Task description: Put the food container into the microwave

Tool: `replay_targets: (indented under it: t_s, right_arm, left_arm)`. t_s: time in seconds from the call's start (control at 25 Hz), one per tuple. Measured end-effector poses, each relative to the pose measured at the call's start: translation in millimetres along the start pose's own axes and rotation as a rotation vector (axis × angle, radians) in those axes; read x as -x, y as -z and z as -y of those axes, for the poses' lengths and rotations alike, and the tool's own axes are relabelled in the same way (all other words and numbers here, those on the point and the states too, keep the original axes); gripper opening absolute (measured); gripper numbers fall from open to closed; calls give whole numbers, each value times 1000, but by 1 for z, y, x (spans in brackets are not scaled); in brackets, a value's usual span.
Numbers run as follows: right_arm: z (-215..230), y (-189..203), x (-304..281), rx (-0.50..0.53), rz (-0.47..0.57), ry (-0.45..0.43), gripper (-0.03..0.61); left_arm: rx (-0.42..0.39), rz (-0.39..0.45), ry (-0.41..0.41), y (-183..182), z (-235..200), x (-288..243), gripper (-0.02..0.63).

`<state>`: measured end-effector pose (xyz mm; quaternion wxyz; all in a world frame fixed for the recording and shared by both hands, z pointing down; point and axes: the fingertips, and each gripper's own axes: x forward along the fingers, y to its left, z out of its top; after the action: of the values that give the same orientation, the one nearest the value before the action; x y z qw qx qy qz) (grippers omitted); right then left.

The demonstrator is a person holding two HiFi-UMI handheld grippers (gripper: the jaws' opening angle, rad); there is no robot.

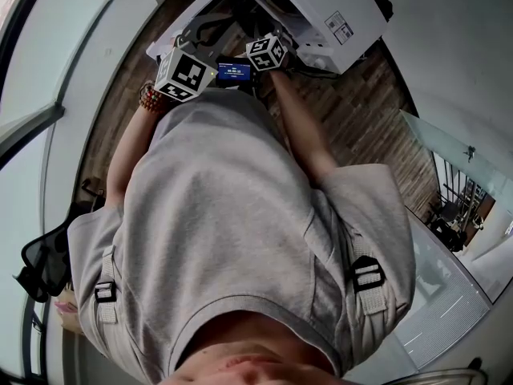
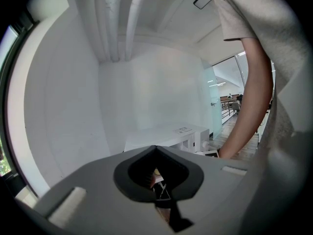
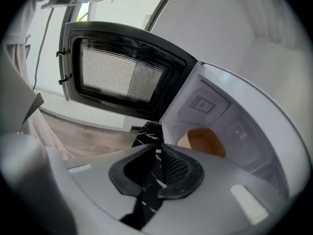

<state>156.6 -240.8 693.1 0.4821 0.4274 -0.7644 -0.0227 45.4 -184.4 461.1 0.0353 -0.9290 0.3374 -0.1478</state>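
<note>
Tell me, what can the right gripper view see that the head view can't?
Only the right gripper view looks inside the microwave. Its door, the one with the mesh window, stands wide open, and an orange-brown thing sits inside. That may be the food container.

Only the head view shows the person's grey shirt, a bead bracelet and a small blue screen.

Both views show the white microwave and the wooden floor.
</note>
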Motion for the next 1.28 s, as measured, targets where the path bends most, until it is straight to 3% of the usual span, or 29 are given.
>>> replay_targets:
  t_s: [1.28]
  right_arm:
    - [-51, 6, 24, -25, -17, -15, 32]
  left_arm:
    - [2, 14, 9, 14, 19, 48, -17]
